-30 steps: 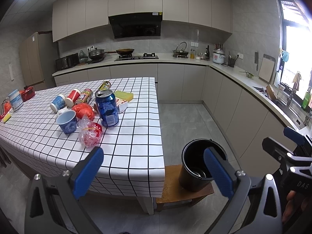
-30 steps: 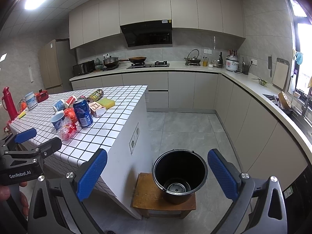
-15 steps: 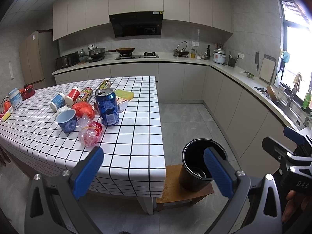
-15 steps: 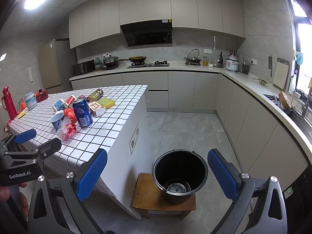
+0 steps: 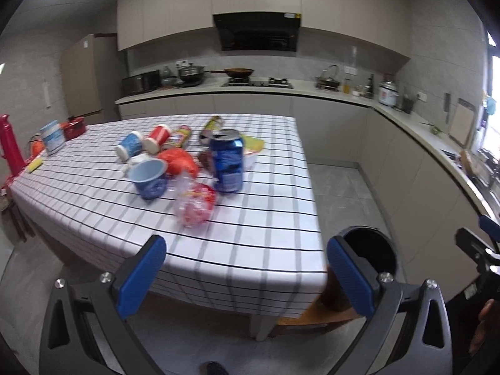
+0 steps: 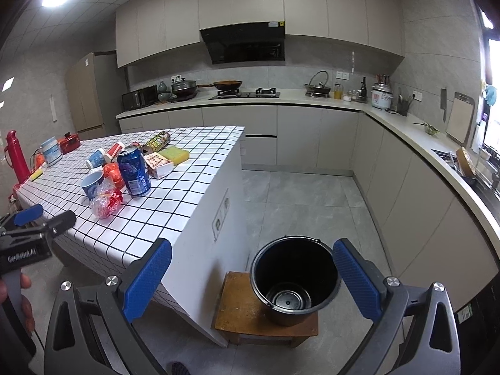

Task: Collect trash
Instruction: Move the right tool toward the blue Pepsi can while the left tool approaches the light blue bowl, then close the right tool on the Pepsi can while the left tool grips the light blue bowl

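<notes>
A heap of trash lies on the checked table (image 5: 256, 234): an upright blue can (image 5: 227, 160) (image 6: 133, 171), a blue cup (image 5: 148, 178) (image 6: 92, 184), a crumpled clear-and-red wrapper (image 5: 194, 204) (image 6: 105, 201), an orange wrapper (image 5: 179, 162), fallen cups and cans behind. A black bucket (image 6: 295, 278) (image 5: 368, 247) stands on a low wooden stool (image 6: 247, 309) right of the table. My left gripper (image 5: 247, 276) is open over the table's near edge, holding nothing. My right gripper (image 6: 250, 276) is open in front of the bucket, also holding nothing.
A yellow sponge (image 6: 176, 153) and a small carton (image 6: 159, 163) lie behind the can. A red flask (image 6: 17, 156) and a white tub (image 6: 51, 151) stand at the table's far left. Kitchen counters (image 6: 406, 131) run along the back and right walls. Grey floor lies between.
The left gripper's view has swung left and nearer the table, so the trash heap now sits closer to centre and the bucket lies behind its right finger. The right gripper has barely moved.
</notes>
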A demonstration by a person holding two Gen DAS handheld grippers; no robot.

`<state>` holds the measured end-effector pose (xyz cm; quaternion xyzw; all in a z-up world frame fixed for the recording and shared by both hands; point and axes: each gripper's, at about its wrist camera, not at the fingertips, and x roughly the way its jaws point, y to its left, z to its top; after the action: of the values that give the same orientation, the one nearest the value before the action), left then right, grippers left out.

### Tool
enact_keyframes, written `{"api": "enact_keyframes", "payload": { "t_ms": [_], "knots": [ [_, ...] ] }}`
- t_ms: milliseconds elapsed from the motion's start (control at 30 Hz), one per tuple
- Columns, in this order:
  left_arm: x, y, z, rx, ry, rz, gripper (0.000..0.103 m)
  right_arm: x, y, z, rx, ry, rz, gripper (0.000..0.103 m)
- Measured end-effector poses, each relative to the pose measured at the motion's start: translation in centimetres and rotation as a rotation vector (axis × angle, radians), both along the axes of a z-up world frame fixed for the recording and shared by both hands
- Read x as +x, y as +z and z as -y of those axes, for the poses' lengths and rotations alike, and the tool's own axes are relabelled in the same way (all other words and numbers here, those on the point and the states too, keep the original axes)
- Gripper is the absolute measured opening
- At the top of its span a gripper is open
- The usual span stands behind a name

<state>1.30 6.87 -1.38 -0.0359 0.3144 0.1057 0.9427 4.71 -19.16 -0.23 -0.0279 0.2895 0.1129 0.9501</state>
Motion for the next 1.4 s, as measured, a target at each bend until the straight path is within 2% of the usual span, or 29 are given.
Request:
{"api": "enact_keyframes", "payload": {
  "t_ms": [233,400,700,933,1167,1400],
  "knots": [
    [1.6,-1.4,-7.2,-0.009,0.129,-0.008,0.103,3.0,-0.3,-3.8,0.000,0.049,-0.013,0.103],
    [3.0,-3.2,-11.3,-0.051,0.151,-0.034,0.103,5.3,-0.8,-8.1,-0.012,0.092,-0.029,0.103],
    [6.8,-6.3,-16.1,-0.064,0.111,-0.104,0.098,9.7,-2.9,-15.5,-0.038,0.121,-0.078,0.103],
    [10.7,-8.3,-19.5,-0.110,0.080,-0.131,0.097,13.6,-4.4,-20.4,-0.023,0.124,-0.123,0.103],
    [14.9,-9.5,-22.1,-0.171,0.043,-0.144,0.097,17.0,-6.0,-25.4,-0.007,0.146,-0.158,0.103],
    [17.1,-9.9,-23.5,-0.218,0.015,-0.157,0.089,19.9,-7.5,-29.3,-0.004,0.161,-0.173,0.103]
  ]
}}
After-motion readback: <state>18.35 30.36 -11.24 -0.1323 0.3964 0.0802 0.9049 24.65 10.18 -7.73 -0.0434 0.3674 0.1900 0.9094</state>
